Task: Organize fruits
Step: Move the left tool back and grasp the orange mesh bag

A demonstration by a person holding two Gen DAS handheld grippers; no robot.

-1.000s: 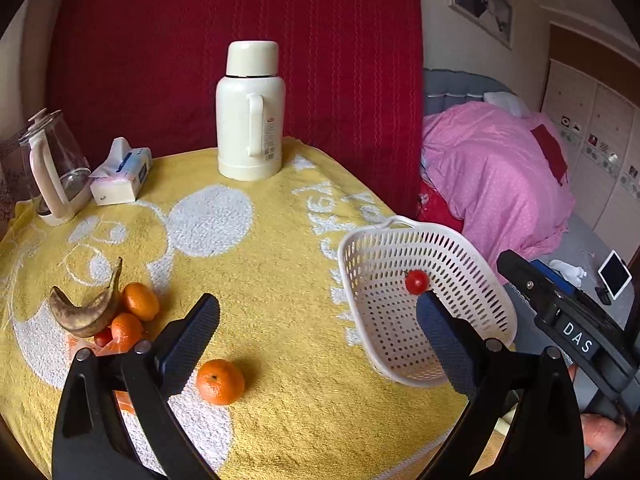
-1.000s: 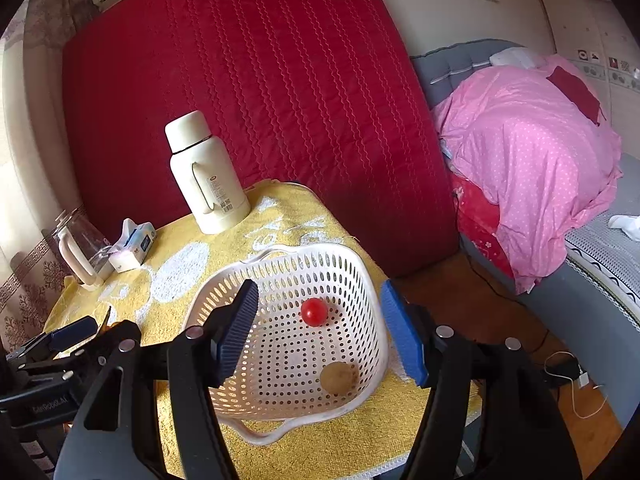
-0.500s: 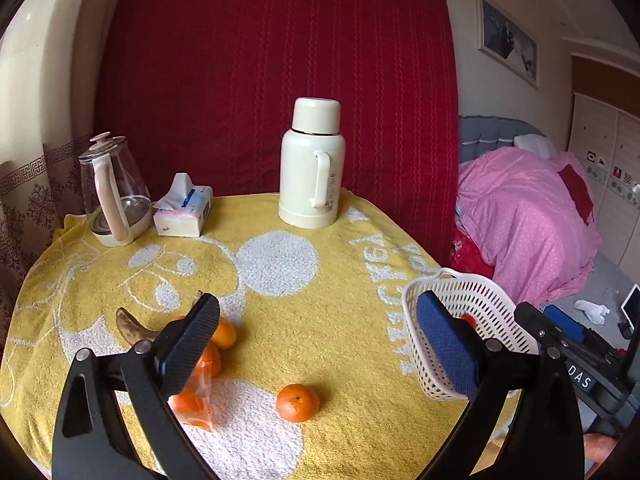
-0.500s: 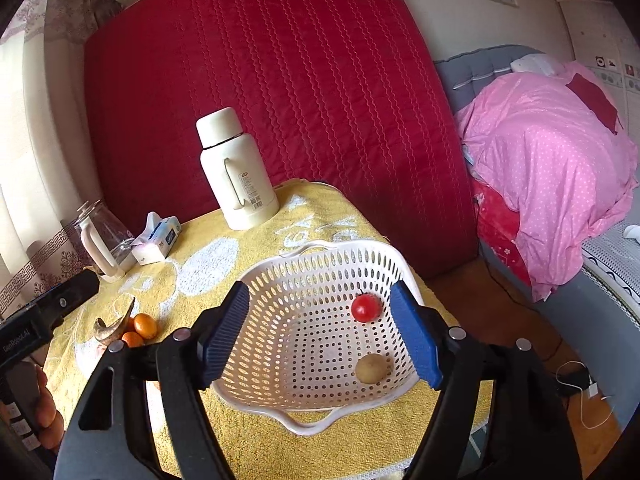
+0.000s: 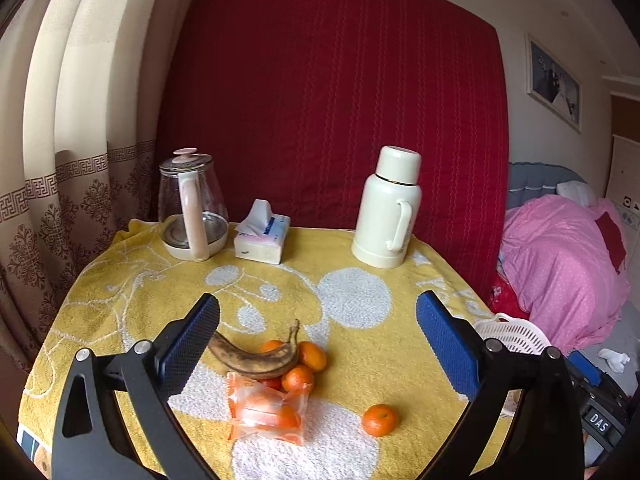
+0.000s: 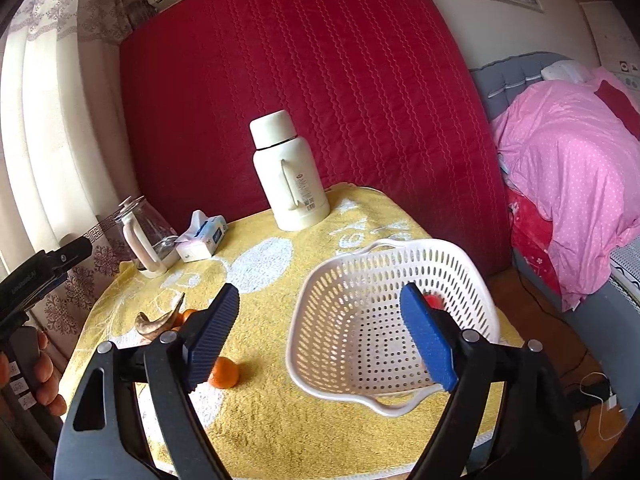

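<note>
**Fruit pile waits, basket ready**

Above the yellow towel, the left gripper [image 5: 318, 328] gapes wide and empty over the banana [image 5: 256, 356] and tangerines [image 5: 298, 378], likely choosing one. The right gripper [image 6: 320, 330], equally wide and empty, faces the white basket [image 6: 476, 280].

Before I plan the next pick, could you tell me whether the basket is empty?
Not empty: a small red fruit shows inside the basket, half hidden.

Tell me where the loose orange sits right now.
In the left wrist view the loose orange lies alone on the yellow towel, right of the fruit pile with the banana; the right wrist view shows it left of the white basket.
</note>
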